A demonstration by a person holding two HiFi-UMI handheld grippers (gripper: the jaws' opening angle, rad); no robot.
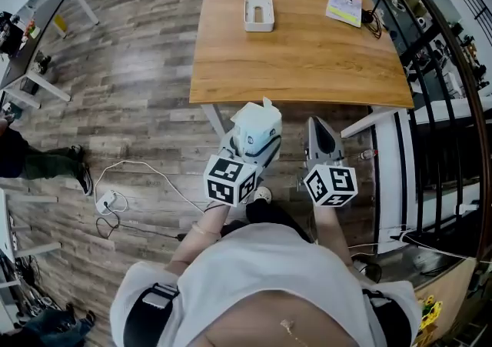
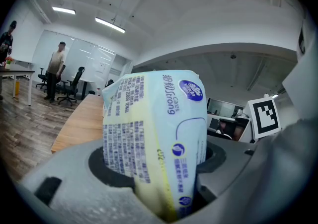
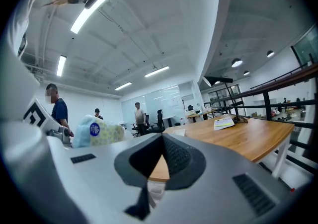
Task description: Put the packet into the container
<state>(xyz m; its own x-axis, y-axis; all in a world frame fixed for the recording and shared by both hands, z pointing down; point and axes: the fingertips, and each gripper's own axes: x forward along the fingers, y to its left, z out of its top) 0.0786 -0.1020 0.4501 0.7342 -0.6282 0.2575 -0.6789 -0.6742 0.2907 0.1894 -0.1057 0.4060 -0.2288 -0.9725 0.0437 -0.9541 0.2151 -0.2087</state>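
A light wooden table (image 1: 300, 61) on white legs stands on the plank floor (image 1: 138, 84), carrying a white open rectangular container (image 1: 259, 11) near its far edge, a flat yellow-green printed item (image 1: 344, 7) at the far right corner with thin cables (image 1: 373, 24) just beside it, while a white power strip (image 1: 106, 201) lies on the floor.

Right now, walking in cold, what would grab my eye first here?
A pale blue and yellow packet stands clamped upright in the left gripper, just short of the table's near edge. Beyond it, the wooden table carries a white container near its far edge and a booklet at its far right corner.
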